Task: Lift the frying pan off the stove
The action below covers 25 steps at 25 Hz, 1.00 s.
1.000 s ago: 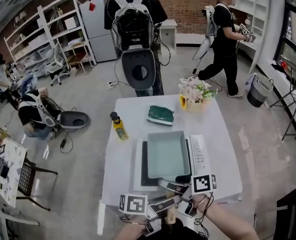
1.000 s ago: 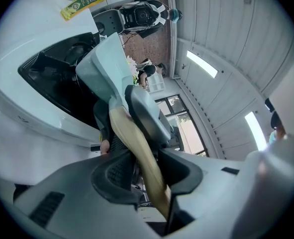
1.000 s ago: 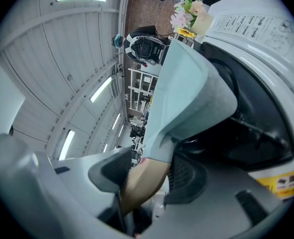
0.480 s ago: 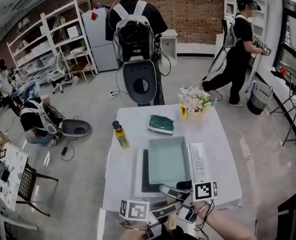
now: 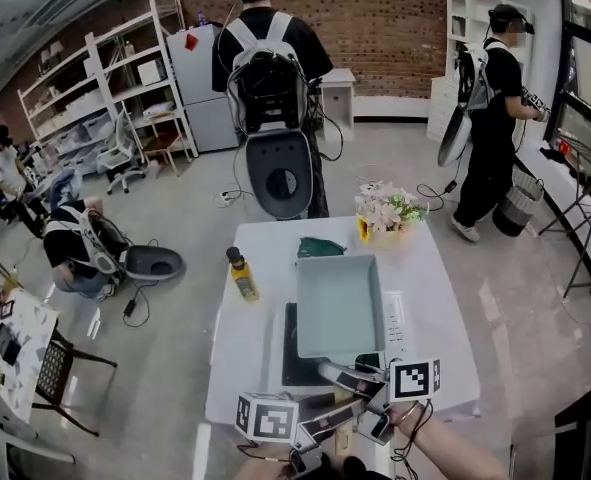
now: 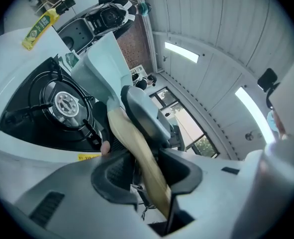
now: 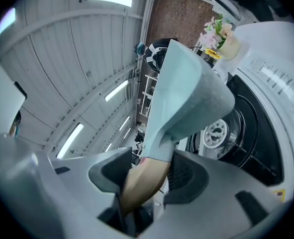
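Left gripper [image 6: 147,171]: jaws clamped on the wooden handle [image 6: 137,158] of the frying pan [image 5: 339,306]. Right gripper [image 7: 149,176]: jaws also clamped on that handle, further along, where it meets the pan body. The pan is pale teal and square. It sits in the air above the stove [image 5: 293,353], and the burner [image 6: 62,103] is exposed beneath it. The stove rests near the front edge of the white table [image 5: 245,338]. A yellow bottle [image 5: 240,275] stands to the left of the pan, and a pot of flowers [image 5: 385,208] stands at the far right.

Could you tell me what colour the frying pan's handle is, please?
Light tan; the pan's wooden handle shows best in the right gripper view.
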Each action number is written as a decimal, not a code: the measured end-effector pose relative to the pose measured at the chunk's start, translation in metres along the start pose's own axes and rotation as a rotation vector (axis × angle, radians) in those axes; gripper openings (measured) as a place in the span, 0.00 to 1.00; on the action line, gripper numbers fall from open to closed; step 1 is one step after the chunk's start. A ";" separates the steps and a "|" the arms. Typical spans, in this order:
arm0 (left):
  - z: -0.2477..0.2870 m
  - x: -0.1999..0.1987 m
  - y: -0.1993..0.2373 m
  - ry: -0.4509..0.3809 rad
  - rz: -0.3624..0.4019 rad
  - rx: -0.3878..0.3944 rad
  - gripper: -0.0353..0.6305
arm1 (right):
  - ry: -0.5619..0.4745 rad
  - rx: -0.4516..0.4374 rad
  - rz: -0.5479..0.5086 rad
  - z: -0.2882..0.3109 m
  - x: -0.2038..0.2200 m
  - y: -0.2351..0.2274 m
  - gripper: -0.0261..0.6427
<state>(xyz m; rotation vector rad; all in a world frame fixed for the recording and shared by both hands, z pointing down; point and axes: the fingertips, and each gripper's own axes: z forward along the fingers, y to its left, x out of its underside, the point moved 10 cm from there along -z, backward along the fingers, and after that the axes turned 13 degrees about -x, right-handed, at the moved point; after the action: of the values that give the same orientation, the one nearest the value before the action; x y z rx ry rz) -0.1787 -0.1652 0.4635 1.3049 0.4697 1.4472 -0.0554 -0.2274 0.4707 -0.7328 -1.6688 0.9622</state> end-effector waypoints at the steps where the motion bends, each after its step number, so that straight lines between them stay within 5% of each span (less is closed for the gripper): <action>1: -0.001 -0.001 -0.002 -0.006 0.010 0.005 0.27 | -0.005 0.000 -0.008 0.000 -0.002 0.003 0.34; 25: -0.026 -0.022 -0.059 -0.083 0.268 0.052 0.28 | -0.038 -0.058 -0.207 0.008 -0.023 0.076 0.34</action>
<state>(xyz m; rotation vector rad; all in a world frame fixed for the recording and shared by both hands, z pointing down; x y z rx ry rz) -0.1794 -0.1552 0.3960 1.5073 0.2863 1.6007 -0.0554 -0.2109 0.3925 -0.5690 -1.7736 0.7891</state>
